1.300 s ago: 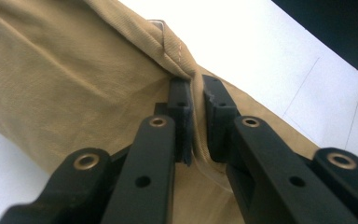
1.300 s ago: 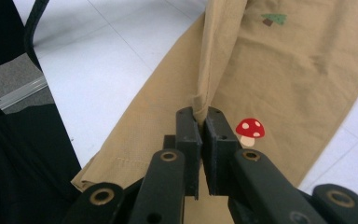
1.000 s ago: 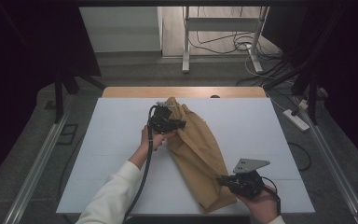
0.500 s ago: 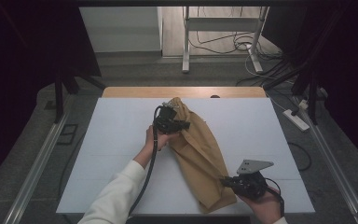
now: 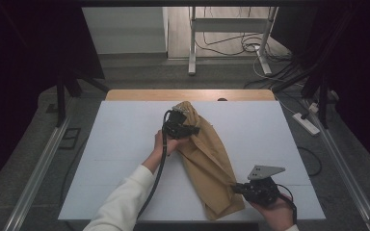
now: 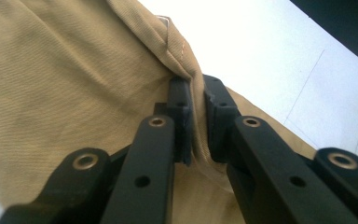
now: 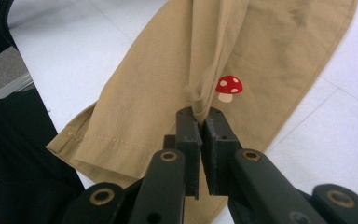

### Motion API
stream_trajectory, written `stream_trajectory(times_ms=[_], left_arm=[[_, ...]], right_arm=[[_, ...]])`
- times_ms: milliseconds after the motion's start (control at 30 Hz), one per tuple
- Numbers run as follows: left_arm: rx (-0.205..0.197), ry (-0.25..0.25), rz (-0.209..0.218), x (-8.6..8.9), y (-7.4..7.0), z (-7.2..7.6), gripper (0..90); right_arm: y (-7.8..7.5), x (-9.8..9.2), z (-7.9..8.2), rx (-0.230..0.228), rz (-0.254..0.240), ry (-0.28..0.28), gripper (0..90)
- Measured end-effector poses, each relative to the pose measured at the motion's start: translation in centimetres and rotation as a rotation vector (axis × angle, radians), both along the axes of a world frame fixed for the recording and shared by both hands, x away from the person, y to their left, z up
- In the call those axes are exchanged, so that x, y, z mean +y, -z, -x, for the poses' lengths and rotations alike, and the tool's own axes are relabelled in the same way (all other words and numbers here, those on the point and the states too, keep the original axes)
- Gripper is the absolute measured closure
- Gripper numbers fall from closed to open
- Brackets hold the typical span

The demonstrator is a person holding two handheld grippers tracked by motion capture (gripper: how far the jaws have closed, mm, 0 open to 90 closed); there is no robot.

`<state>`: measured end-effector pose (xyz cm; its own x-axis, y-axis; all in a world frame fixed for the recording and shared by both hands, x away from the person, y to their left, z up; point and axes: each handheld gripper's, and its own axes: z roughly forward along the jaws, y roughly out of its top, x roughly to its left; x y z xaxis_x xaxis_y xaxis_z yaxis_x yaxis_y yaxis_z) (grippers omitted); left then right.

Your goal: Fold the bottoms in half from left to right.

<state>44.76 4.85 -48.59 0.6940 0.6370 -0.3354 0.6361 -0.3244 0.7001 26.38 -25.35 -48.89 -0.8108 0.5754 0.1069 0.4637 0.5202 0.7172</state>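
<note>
Two hand-held grippers, left [image 5: 189,131] and right [image 5: 241,188], pinch the tan garment [image 5: 211,163].

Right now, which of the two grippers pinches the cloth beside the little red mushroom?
The right gripper: the red mushroom sits just past its jaws on the tan garment.

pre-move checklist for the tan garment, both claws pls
1. Left claw shut on a fold of the tan garment: ok.
2. Right claw shut on a pinched ridge near the hem: ok.
3. Garment lying flat on the white table: not ok, bunched between the grips.
4. Mushroom print uncovered: ok.
5. Hem fully on the table: cannot tell.
</note>
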Motion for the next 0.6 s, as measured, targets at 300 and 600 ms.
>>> stream_trajectory(times_ms=[300,600], left_arm=[[0.005,0.004,-0.009,-0.69,0.32,-0.14,81.5],[0.015,0.005,-0.006,-1.04,0.7,-0.25,81.1]], right_arm=[[0.17,-0.24,0.19,0.006,0.007,-0.002,85.3],[0.28,-0.45,0.38,0.011,0.009,-0.004,85.3]])
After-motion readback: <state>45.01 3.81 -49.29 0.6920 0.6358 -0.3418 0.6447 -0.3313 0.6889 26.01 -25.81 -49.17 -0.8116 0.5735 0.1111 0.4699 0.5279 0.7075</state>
